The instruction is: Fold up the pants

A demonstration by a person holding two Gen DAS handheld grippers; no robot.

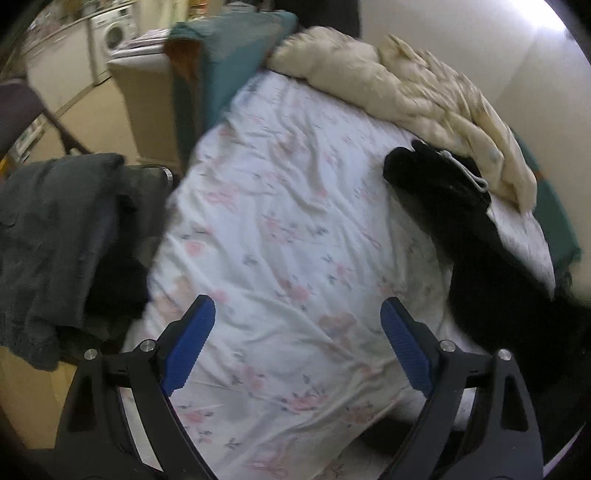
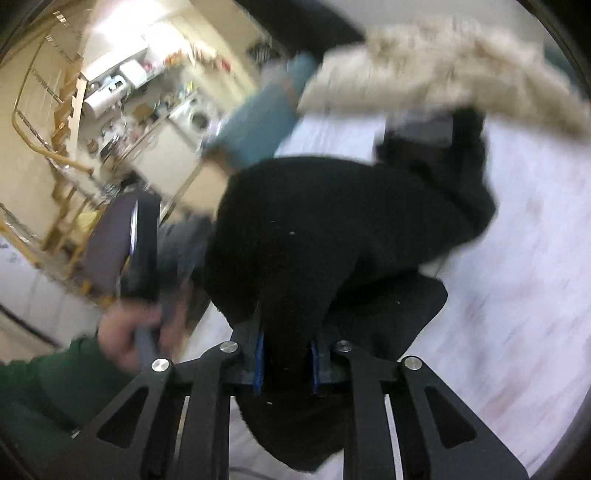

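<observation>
Black pants point(image 1: 476, 236) lie along the right side of a bed with a white floral sheet point(image 1: 280, 229), a white drawstring showing at the waistband end. My left gripper point(image 1: 298, 321) hangs open over the bare sheet, left of the pants, with nothing between its blue pads. In the right wrist view the black pants point(image 2: 314, 229) hang bunched up from my right gripper point(image 2: 287, 347), which is shut on a fold of the fabric. A hand in a green sleeve point(image 2: 125, 332) holds the other tool at lower left.
A cream duvet point(image 1: 417, 96) is heaped at the far end of the bed. A teal cushion point(image 1: 221, 55) stands at the far left corner. A chair with dark grey clothes point(image 1: 59, 236) sits left of the bed. A washing machine point(image 1: 114, 33) stands far off.
</observation>
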